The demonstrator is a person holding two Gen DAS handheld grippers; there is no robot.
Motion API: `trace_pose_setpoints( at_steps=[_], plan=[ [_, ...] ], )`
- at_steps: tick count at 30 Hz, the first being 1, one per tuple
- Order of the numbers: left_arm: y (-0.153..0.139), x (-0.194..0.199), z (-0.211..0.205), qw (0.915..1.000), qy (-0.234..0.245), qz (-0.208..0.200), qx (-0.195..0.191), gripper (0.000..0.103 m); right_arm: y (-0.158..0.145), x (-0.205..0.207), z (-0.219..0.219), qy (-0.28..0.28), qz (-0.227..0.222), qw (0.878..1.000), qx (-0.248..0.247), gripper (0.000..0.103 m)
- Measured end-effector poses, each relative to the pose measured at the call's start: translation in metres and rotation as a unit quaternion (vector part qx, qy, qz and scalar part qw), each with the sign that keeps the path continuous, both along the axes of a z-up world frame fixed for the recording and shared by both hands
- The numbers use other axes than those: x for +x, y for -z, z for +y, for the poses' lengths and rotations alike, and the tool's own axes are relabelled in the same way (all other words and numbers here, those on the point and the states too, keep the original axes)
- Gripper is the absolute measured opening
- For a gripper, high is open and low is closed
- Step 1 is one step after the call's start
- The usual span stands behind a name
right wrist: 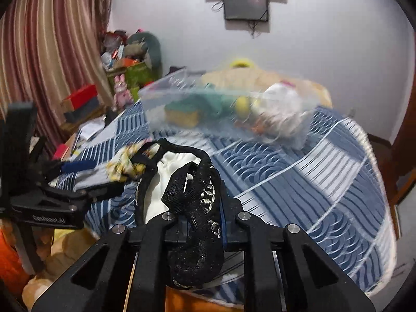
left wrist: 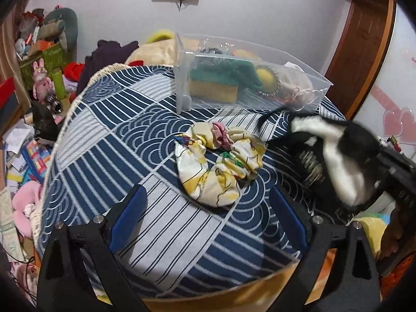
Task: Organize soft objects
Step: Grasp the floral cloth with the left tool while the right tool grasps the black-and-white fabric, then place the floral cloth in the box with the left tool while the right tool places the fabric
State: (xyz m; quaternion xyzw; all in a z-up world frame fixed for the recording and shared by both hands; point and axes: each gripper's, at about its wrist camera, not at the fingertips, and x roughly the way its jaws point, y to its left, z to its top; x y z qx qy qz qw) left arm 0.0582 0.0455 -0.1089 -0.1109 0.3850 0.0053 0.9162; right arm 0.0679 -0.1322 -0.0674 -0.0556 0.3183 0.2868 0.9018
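A yellow-and-white floral scrunchie lies on the blue patterned table, just ahead of my open left gripper, between its blue fingers. My right gripper is shut on a black-and-white mesh scrunchie and holds it above the table; it shows blurred in the left wrist view. A clear plastic bin at the table's far side holds a sponge, green cloth and other soft items; it also shows in the right wrist view.
A cream stuffed toy lies behind the bin. Cluttered boxes and toys stand at the left. A curtain hangs left. A wooden door frame is at the right.
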Motion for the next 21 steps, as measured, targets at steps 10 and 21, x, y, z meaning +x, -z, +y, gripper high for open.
trace_pose_setpoints(
  at_steps=[10,21],
  plan=[
    [0.000,0.029,-0.007,1.0000,0.002,-0.003,0.000,0.066,-0.021,0.014,-0.028,0.047,-0.023,0.998,0.033,0.013],
    [-0.008,0.026,-0.002,0.9997,0.010,-0.019,-0.013,0.026,-0.018,0.019,-0.023,0.044,-0.019,0.998,0.030,0.013]
  ],
)
